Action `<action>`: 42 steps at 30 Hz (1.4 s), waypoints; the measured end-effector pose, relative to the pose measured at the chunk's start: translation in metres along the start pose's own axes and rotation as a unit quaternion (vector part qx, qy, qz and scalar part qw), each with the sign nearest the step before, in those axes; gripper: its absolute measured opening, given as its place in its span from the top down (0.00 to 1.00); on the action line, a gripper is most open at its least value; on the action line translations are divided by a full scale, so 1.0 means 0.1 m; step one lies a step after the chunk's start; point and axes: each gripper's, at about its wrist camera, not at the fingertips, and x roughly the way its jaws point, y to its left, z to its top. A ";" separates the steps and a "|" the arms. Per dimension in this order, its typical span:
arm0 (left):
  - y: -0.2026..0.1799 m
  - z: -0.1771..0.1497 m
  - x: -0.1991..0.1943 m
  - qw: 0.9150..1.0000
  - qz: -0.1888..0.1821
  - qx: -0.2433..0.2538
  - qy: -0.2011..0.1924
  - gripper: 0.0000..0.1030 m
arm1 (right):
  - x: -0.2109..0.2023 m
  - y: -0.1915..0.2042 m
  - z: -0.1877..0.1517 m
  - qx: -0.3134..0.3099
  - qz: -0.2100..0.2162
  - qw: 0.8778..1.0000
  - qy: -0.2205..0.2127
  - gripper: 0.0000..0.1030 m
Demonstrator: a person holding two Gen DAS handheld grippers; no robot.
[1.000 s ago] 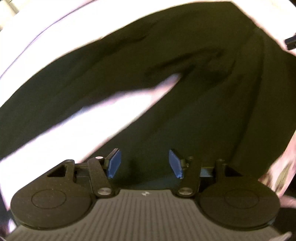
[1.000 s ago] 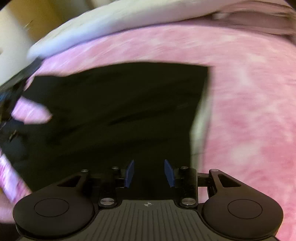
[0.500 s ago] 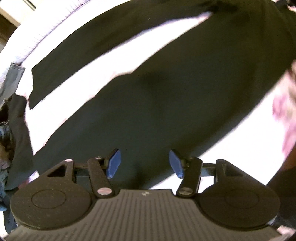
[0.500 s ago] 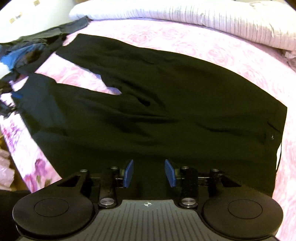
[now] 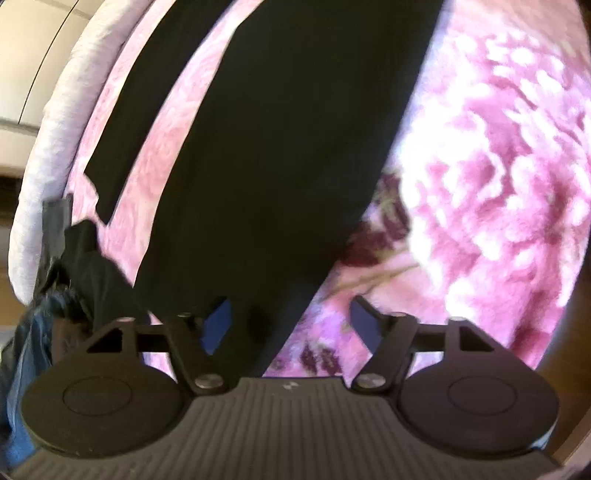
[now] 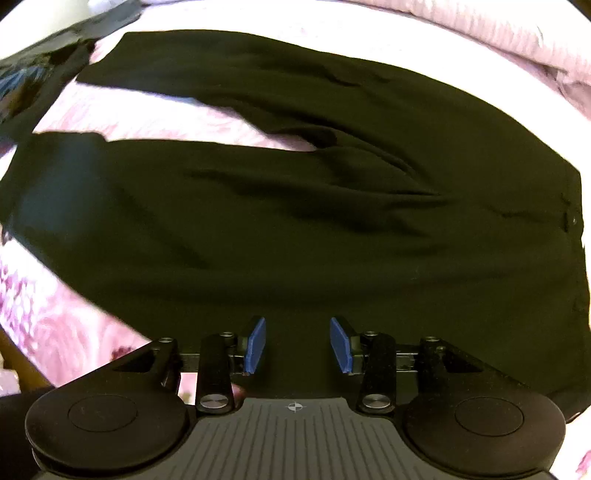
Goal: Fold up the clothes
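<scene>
A pair of black trousers (image 6: 295,206) lies spread flat on a pink flowered bedspread (image 5: 498,166), its two legs apart and running left, waistband at the right. My right gripper (image 6: 297,345) is open and empty, hovering over the near edge of the trousers' upper part. In the left wrist view the near trouser leg (image 5: 266,177) runs away from the camera; my left gripper (image 5: 290,326) is open and empty over that leg's hem end, with the leg's edge between the blue pads.
A pile of dark and blue clothes (image 5: 62,280) lies at the left end of the bed, also in the right wrist view (image 6: 29,81). A white striped quilt (image 6: 498,33) runs along the far side. The bed's edge (image 5: 576,332) is at the right.
My left gripper has swung along the near leg to its hem end. My right gripper has dropped closer to the trousers. Both stay open.
</scene>
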 end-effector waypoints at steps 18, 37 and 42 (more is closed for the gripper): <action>0.20 -0.05 -0.32 0.991 -0.060 -0.088 0.081 0.58 | -0.31 -0.23 -0.39 0.008 -0.020 0.999 -0.042 0.57; 2.07 0.84 1.70 0.984 0.114 0.122 -0.061 0.63 | 0.65 0.52 1.23 -0.088 -0.053 0.991 -0.081 0.56; 2.14 0.84 1.93 0.980 0.113 0.154 -0.051 0.98 | 0.61 0.39 1.12 -0.046 -0.075 0.994 -0.065 0.56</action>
